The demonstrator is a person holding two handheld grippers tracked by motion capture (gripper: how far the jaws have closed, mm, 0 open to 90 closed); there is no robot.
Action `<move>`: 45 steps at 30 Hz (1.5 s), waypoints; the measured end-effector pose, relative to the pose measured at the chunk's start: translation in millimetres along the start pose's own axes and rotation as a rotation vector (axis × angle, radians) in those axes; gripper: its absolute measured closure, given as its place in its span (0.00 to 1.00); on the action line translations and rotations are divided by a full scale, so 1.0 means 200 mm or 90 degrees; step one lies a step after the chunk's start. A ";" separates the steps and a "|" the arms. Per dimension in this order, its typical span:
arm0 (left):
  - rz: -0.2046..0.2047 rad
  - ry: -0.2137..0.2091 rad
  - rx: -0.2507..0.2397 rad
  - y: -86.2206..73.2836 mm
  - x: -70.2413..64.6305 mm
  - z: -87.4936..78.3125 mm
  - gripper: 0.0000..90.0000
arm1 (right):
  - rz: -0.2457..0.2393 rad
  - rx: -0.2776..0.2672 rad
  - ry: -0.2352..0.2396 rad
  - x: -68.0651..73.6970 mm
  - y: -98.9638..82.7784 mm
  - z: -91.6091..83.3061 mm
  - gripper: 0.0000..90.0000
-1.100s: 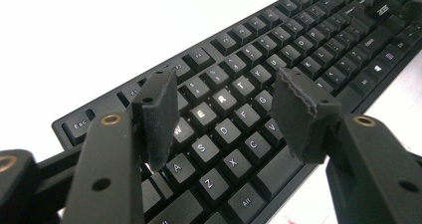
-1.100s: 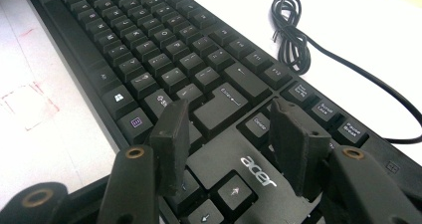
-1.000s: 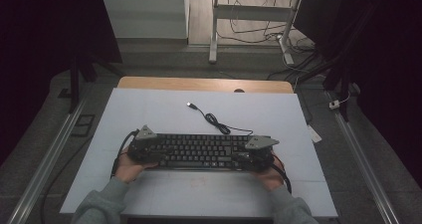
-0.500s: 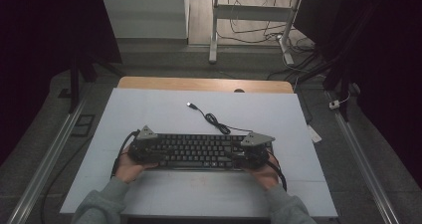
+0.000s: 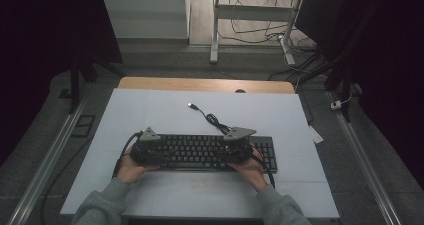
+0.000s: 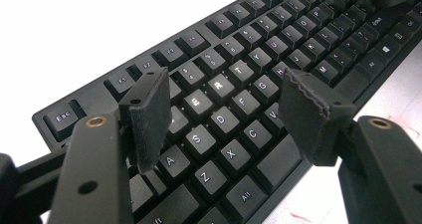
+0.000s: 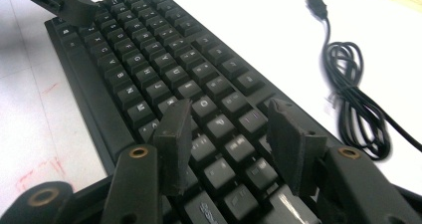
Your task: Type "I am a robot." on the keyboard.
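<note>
1. The left gripper [image 6: 221, 117] has its jaws spread wide over the letter keys at the left end of the keyboard [image 6: 259, 59], nothing between the pads; they have just been opening
2. The right gripper [image 7: 231, 142] also stands open above the keys toward the right end, gripping nothing, though its jaws have just been closing a little
3. The keyboard [image 5: 210, 151] lies flat near the front edge of the tabletop [image 5: 150, 110], roughly midway between its left and right edges, with both grippers poised over it
4. Its cable [image 5: 212, 119] loops loosely behind it toward the back edge, the plug lying free on the tabletop
5. Risk, as I judge it: a pad coming down on the key tops could slip off or pop a keycap instead of catching the case edge; lifting from one end alone would likely tilt the board, and the loose cable may drag or snag
6. The gripper views show the pad gaps and single keys; the high view alone shows the keyboard's place on the tabletop and both hands at once
</note>
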State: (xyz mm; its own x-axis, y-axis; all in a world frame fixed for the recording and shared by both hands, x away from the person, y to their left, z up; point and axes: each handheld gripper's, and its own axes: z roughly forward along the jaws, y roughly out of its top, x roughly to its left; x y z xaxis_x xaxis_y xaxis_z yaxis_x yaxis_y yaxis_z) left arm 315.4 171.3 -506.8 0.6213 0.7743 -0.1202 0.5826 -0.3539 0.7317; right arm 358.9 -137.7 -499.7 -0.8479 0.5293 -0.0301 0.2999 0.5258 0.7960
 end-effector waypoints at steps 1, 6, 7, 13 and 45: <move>0.000 -0.001 0.000 0.00 0.00 0.00 0.41 | -0.002 0.001 0.001 0.01 0.00 0.01 0.60; 0.001 -0.001 0.003 0.00 0.00 0.01 0.41 | -0.010 0.009 0.000 0.02 0.03 0.04 0.69; 0.001 -0.001 0.003 0.00 0.00 0.01 0.41 | -0.009 0.010 0.003 0.03 0.03 0.05 0.72; 0.003 -0.002 0.007 0.00 -0.01 0.01 0.41 | -0.016 0.013 0.008 0.03 0.06 0.10 0.94; 0.009 0.007 0.002 -0.01 -0.01 0.00 0.41 | -0.006 0.014 0.006 0.04 0.09 0.14 1.00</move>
State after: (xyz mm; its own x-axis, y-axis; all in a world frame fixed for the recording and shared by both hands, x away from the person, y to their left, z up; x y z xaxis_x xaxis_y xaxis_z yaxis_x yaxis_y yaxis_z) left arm 313.4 169.1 -507.6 0.6235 0.7750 -0.1032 0.5758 -0.3659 0.7311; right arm 369.3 -105.6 -501.6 -0.8552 0.5173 -0.0318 0.3010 0.5456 0.7822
